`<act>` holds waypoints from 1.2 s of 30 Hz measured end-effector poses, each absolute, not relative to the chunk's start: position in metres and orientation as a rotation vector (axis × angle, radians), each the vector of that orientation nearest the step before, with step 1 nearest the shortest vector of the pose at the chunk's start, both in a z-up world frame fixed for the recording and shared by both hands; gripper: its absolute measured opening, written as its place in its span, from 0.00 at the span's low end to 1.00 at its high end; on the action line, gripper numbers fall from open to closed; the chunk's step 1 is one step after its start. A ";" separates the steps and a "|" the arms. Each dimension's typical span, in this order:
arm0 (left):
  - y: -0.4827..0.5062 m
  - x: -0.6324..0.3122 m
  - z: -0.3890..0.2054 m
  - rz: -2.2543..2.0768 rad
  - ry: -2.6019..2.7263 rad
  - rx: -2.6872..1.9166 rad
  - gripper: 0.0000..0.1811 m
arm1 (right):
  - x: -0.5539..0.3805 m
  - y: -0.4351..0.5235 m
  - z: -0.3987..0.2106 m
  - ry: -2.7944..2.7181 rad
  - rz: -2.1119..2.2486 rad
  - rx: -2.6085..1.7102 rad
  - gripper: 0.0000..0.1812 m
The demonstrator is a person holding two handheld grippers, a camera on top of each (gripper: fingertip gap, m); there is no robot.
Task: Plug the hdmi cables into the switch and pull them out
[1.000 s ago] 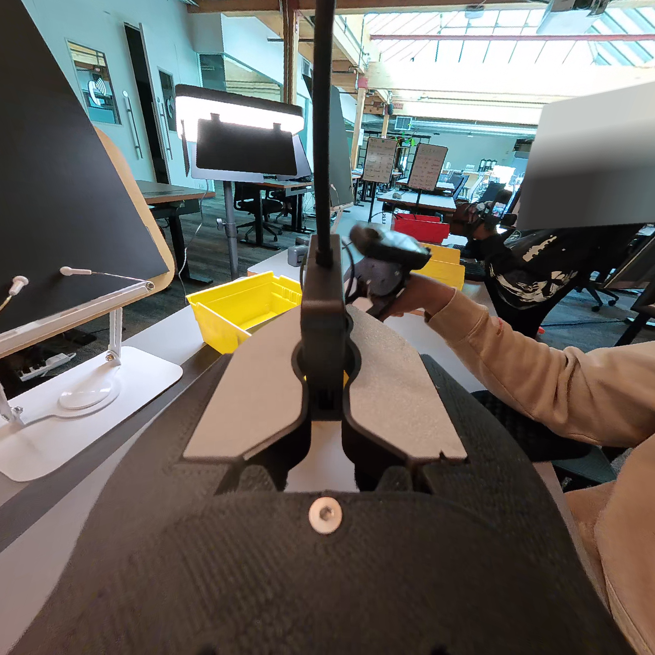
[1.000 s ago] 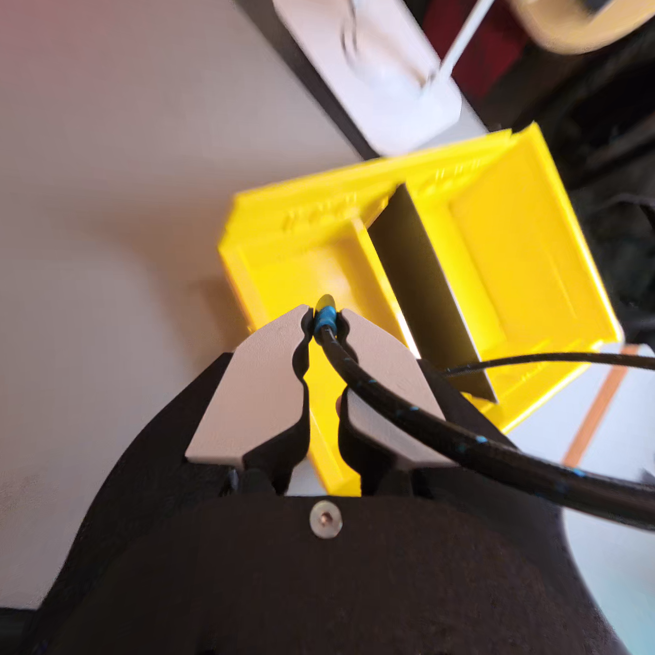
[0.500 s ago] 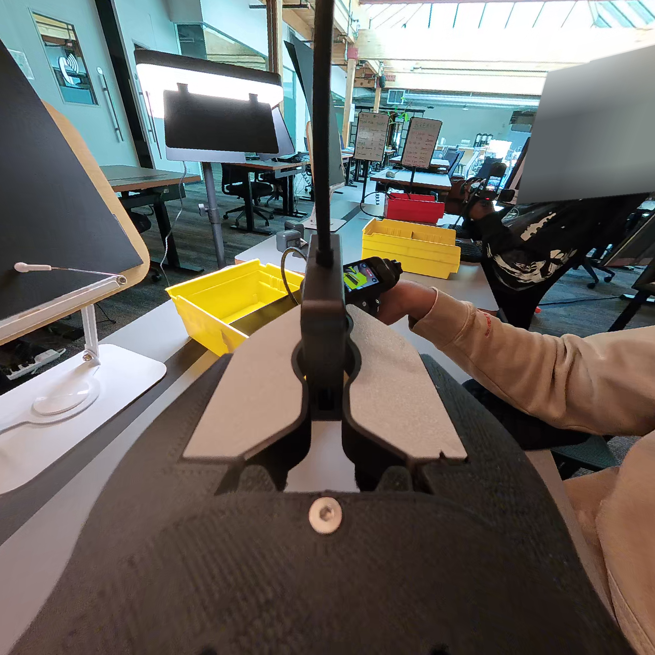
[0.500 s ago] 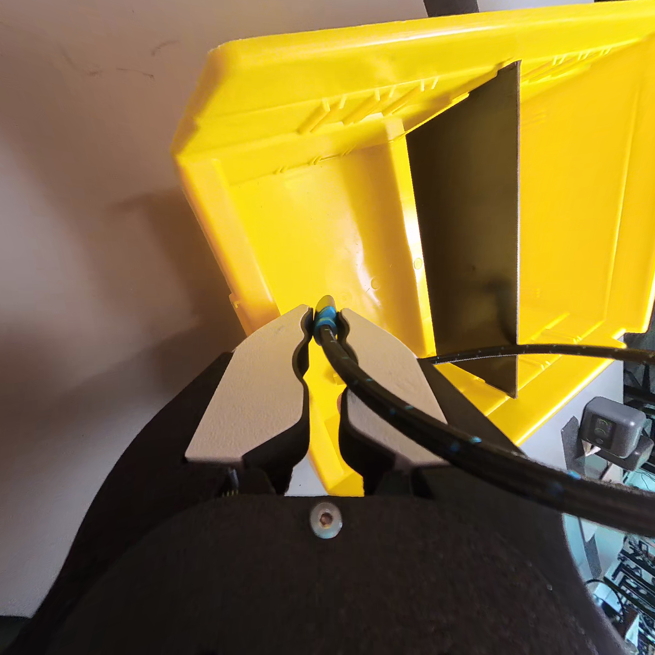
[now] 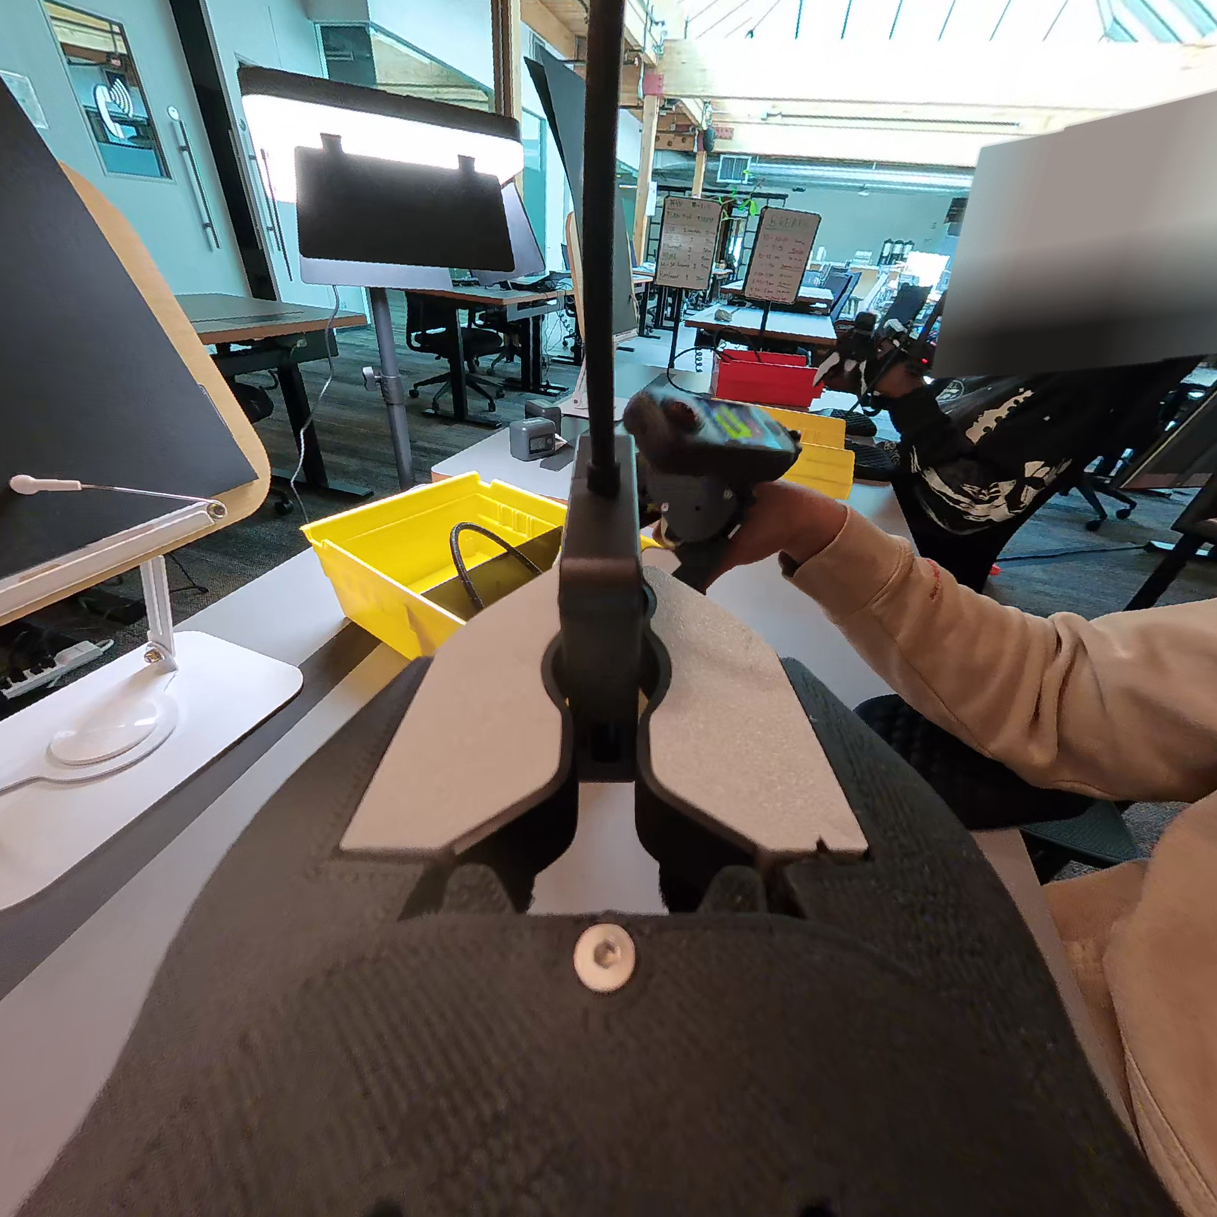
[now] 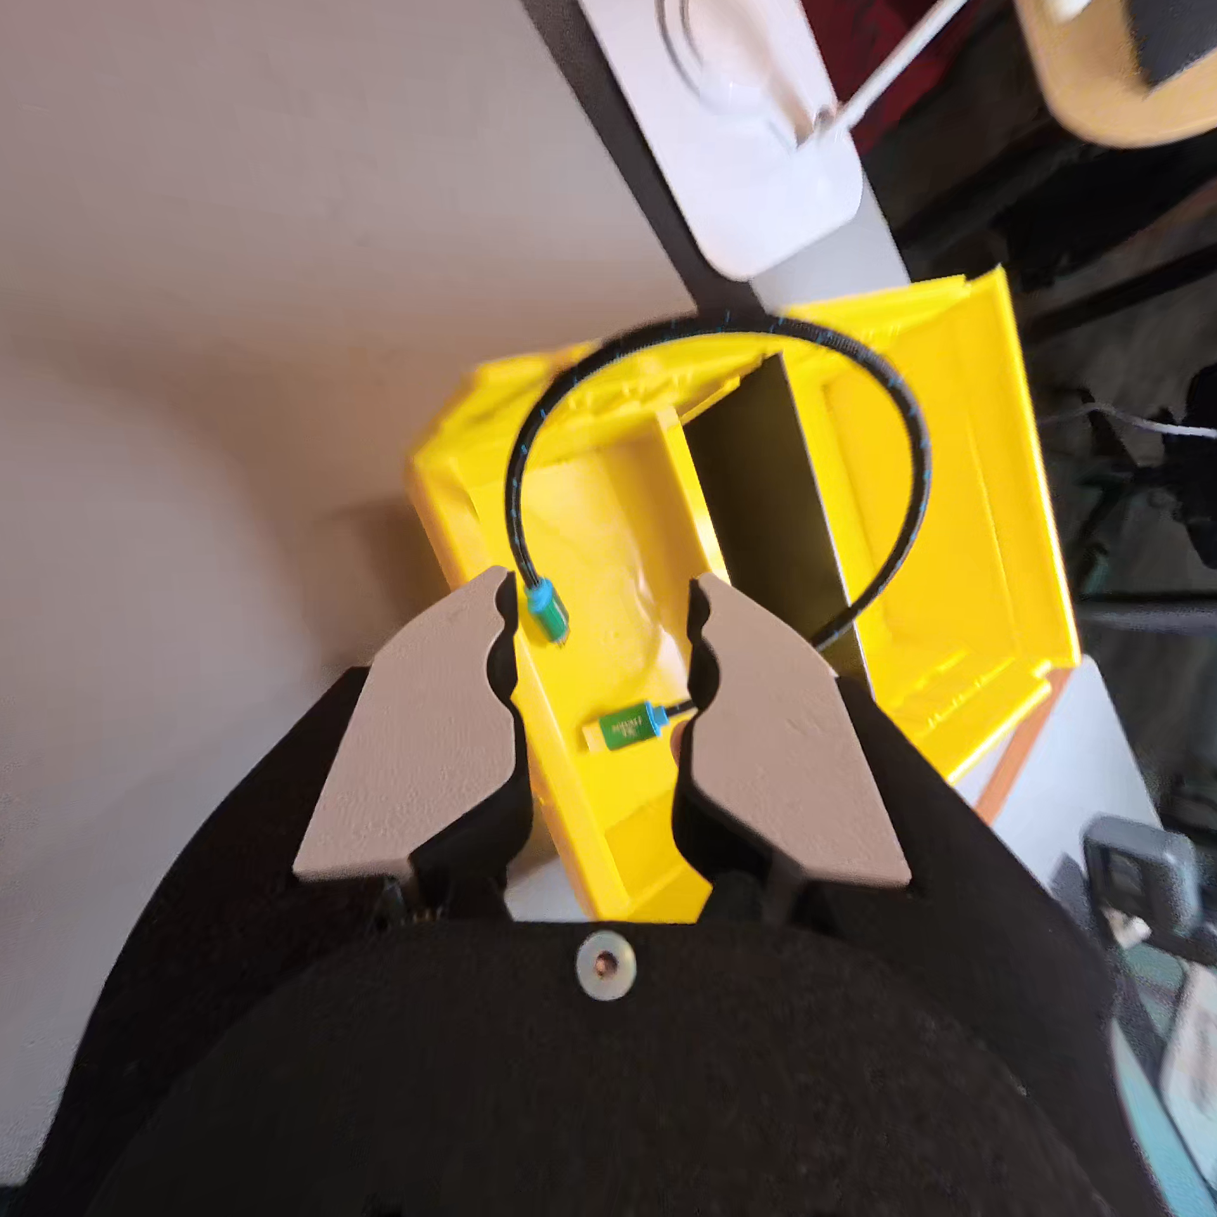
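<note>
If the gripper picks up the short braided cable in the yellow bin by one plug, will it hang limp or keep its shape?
The braided cable holds an arch in the yellow bin, so it is probably springy. Its green plugs look smooth, perhaps slippery. It seems light.

Daylight poured through the bright overexposed skylight (image 5: 922, 39) and blew out the ceiling in the left wrist view, while a glowing rectangular panel lamp (image 5: 375, 132) flared white along its upper edge. That view was fairly sharp, though straight lines bowed strongly towards the edges. The right wrist view was softer, smeared by motion blur, most at its right margin. There the glossy yellow plastic bin (image 6: 974, 461) showed glare on its floor and cast a soft dark shadow leftwards over the pale grey counter (image 6: 197, 329).
</note>
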State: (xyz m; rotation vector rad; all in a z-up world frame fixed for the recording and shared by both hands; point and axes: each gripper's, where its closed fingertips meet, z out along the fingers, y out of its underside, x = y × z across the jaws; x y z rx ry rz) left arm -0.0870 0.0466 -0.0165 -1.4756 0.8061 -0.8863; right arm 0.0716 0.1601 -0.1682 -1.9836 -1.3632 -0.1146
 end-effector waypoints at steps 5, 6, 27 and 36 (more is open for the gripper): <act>0.048 -0.082 -0.023 -0.908 0.820 -1.494 0.08 | 0.017 0.126 -0.105 -1.283 0.397 -1.692 0.25; 0.048 -0.080 -0.026 -0.910 0.831 -1.500 0.08 | 0.005 0.112 -0.088 -1.276 0.539 -1.601 0.24; 0.010 -0.018 -0.059 -0.995 1.162 -1.439 0.08 | -0.042 0.007 -0.034 -1.408 1.203 -1.101 0.08; 0.043 -0.069 -0.036 -0.821 0.951 -1.466 0.17 | -0.019 0.037 -0.018 -1.247 1.178 -1.129 0.07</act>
